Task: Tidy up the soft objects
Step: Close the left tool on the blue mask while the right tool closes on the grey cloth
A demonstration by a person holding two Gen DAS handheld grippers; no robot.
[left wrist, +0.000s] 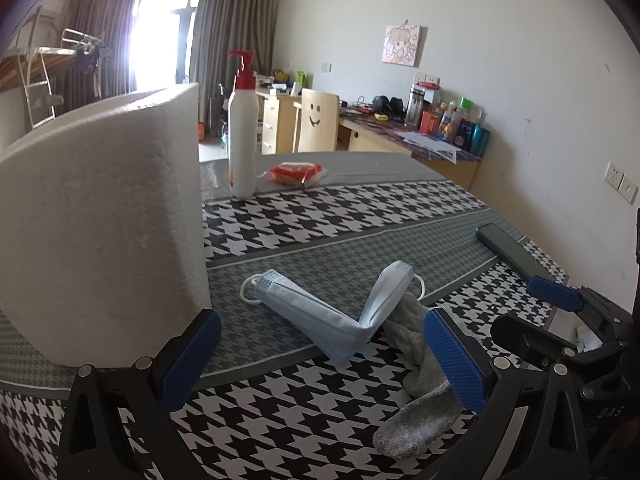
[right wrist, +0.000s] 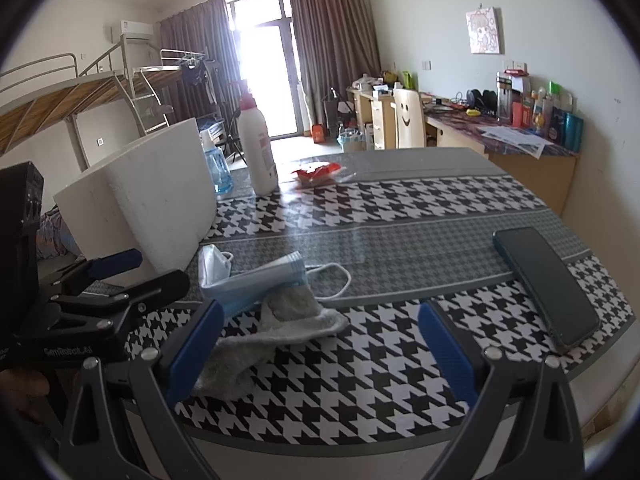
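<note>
A light blue face mask (left wrist: pixel 320 314) (right wrist: pixel 256 284) lies bent into a V on the houndstooth tablecloth. A grey sock (left wrist: pixel 420 412) (right wrist: pixel 280 320) lies partly under it and reaches toward the table's near edge. My left gripper (left wrist: pixel 320 356) stands open just in front of the mask, its right finger (left wrist: pixel 454 360) beside the sock. My right gripper (right wrist: pixel 320 344) is open over bare cloth, its left finger (right wrist: pixel 196 348) at the sock's edge. A white foam box (left wrist: pixel 100 216) (right wrist: pixel 160 196) stands left of the mask.
A dark phone (left wrist: pixel 512 250) (right wrist: pixel 548 284) lies on the right of the table. A white pump bottle (left wrist: pixel 243 136) (right wrist: pixel 258 146), a red snack packet (left wrist: pixel 296 172) (right wrist: pixel 318 172) and a blue bottle (right wrist: pixel 218 170) stand at the far side. Desk and chair (right wrist: pixel 408 120) beyond.
</note>
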